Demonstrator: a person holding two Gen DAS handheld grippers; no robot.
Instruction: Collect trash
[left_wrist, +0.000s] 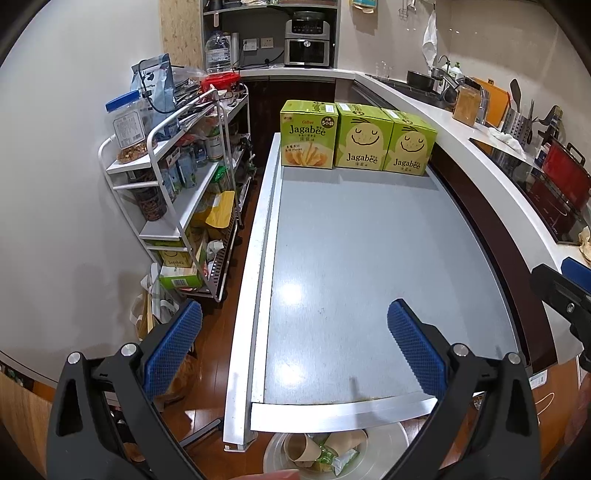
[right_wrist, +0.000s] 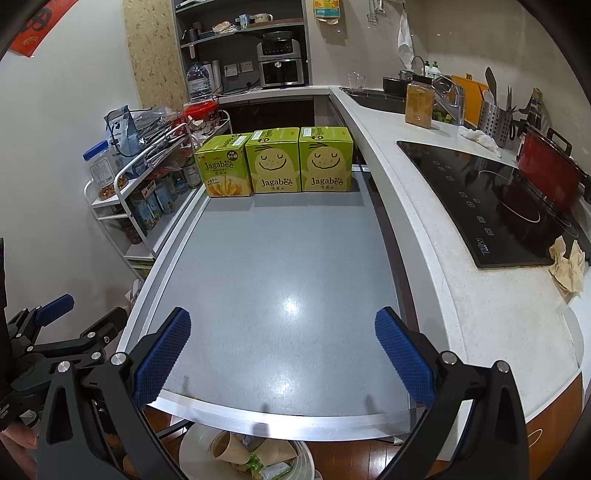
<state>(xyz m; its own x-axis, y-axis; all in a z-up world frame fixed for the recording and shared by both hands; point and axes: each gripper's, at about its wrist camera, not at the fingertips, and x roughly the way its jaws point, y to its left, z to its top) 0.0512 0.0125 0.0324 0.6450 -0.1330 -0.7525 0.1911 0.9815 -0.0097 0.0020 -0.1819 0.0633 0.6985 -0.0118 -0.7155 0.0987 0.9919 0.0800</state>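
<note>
A white bin (left_wrist: 388, 448) stands on the floor below the near edge of the grey table (left_wrist: 369, 258). It holds brown paper cups (left_wrist: 301, 448) and green wrappers (left_wrist: 332, 456). The bin (right_wrist: 192, 450) with its cups (right_wrist: 231, 448) also shows in the right wrist view. My left gripper (left_wrist: 293, 345) is open and empty above the table's near edge. My right gripper (right_wrist: 282, 350) is open and empty over the table. Crumpled beige paper (right_wrist: 569, 262) lies on the white counter beside the hob. The left gripper (right_wrist: 70, 325) shows at the left of the right wrist view.
Three green Jagabee boxes (left_wrist: 356, 138) stand in a row at the table's far end. A white cart (left_wrist: 177, 177) full of groceries stands to the left. The white counter (right_wrist: 480, 302) on the right carries a black hob (right_wrist: 495, 199), a red pot (right_wrist: 550, 173) and utensils.
</note>
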